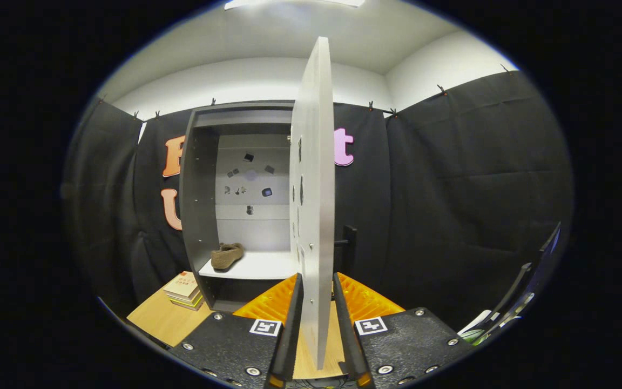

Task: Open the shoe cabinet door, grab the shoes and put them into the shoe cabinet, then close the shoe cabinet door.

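The tall pale grey cabinet door (313, 205) stood edge-on between the two fingers of the gripper (317, 302), so the way straight ahead was blocked by this panel; the fingers stood close on both of its faces, whether pressing could not be told. Ahead and to the left of the fingers, the dark grey shoe cabinet (198, 205) was open and its inside was mostly free. One brown suede shoe (227, 255) lay on the white shelf (257, 266), near the left wall. A small stack of books (184, 290) sat on the wooden table (160, 320), just beside the cabinet's left foot. To the right of the door, a black handle (347, 244) stuck out.
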Motion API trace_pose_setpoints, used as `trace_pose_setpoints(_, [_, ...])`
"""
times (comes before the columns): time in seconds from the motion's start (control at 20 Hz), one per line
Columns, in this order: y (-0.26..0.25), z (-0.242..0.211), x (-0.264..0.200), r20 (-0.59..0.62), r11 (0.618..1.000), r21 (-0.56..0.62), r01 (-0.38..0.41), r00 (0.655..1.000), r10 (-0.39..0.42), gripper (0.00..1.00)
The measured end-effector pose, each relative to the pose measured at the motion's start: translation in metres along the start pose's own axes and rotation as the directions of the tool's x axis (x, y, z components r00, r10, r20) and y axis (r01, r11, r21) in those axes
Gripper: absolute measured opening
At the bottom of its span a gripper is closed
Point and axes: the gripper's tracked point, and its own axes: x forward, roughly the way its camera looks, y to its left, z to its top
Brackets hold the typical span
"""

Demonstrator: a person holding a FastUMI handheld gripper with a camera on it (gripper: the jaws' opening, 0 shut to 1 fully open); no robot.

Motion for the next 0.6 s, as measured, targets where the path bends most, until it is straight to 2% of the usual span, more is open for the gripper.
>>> trace_pose_setpoints(0.3, [0.035, -0.010, -0.006, -0.021, 0.999, -0.002, -0.054, 0.998, 0.054, 0.36])
trace_pose_setpoints(0.6, [0.095, -0.058, 0.000, -0.098, 0.988, 0.040, -0.148, 0.984, 0.152, 0.36])
